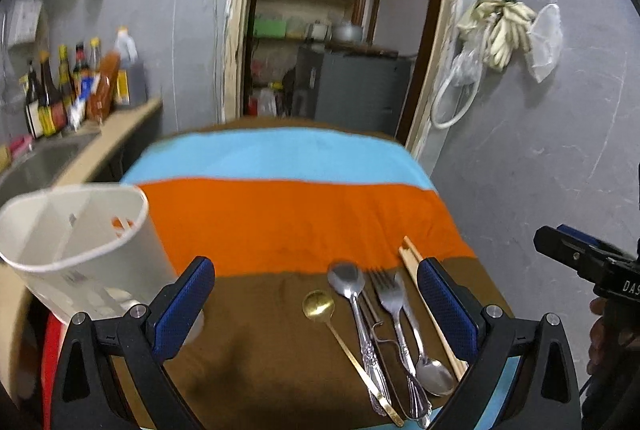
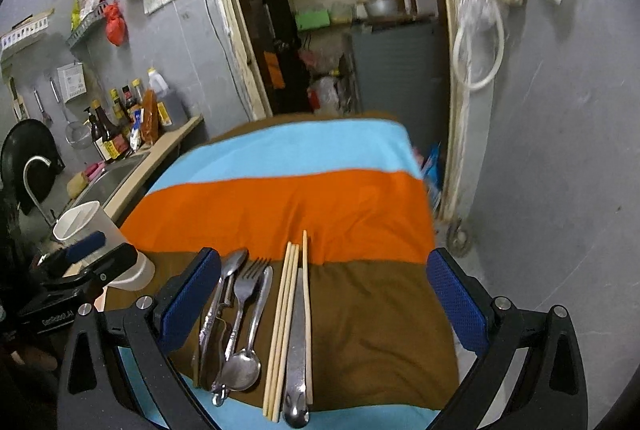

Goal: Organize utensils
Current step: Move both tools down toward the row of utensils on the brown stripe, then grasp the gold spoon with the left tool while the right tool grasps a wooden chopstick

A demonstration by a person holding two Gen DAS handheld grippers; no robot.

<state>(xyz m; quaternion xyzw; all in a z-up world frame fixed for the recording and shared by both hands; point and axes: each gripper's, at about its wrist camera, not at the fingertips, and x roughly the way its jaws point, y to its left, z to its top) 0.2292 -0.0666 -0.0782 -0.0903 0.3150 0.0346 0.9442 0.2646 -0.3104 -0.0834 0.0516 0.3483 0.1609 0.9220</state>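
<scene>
Hovering over the near edge of the striped cloth (image 2: 360, 213), both grippers stand wide open with nothing between the pads. Left gripper (image 1: 316, 306) frames the left part of the utensil pile on the brown band: gold spoon (image 1: 320, 306), ornate spoon (image 1: 347, 280) with bowl pointing away, fork (image 1: 386, 290), and a second spoon (image 1: 434, 374) with bowl toward the near edge; chopsticks (image 1: 412, 256) run beside its right finger. Right gripper (image 2: 324, 294) frames the right part of the same pile: spoon (image 2: 240, 370), fork (image 2: 250, 276), chopsticks (image 2: 286, 310) in a bundle of three plus one apart, and a flat metal piece (image 2: 298, 370) between them, type unclear. All utensils lie lengthwise, near to far, close together and partly overlapping, none lifted. White holder (image 1: 80, 242) stands upright at the cloth's left edge, just beside the left gripper's left finger; inside it shows dividers. Beyond the brown band come orange, then light blue bands, both bare. Far left, a counter with sink (image 2: 116, 173) and bottles (image 1: 52, 93); behind the far edge, an open doorway (image 1: 320, 29) onto shelves.
</scene>
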